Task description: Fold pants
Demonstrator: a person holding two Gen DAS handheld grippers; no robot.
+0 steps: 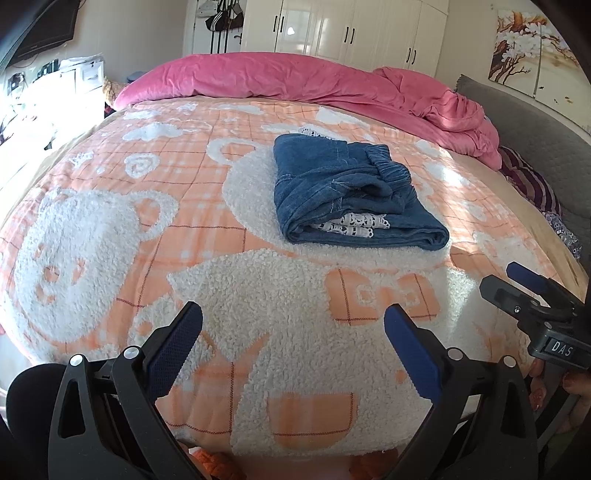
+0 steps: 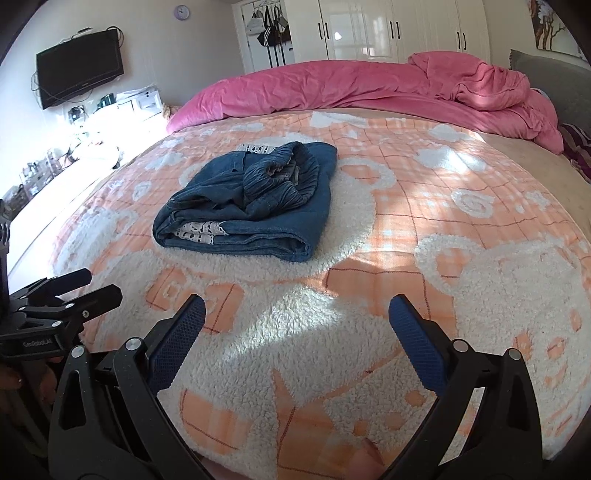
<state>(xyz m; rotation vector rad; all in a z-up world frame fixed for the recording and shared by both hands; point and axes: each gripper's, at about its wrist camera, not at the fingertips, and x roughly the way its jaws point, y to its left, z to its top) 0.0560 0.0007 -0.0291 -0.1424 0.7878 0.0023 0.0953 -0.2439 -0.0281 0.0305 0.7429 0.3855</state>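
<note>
While both grippers hang over the near edge of the bed, the pants lie folded into a thick blue denim bundle on the peach-and-white fleece blanket, well ahead of either tool. The left gripper has its blue-padded fingers spread wide apart, holding nothing; the right gripper is likewise spread and empty. Each tool shows at the edge of the other's view, just beside its partner. A strip of white fabric with a black print peeks from the front fold of the pants, whose gathered elastic waistband sits on top. A rumpled pink duvet lies along the far side of the bed. White wardrobe doors stand behind, and a dark television hangs on the left wall.
</note>
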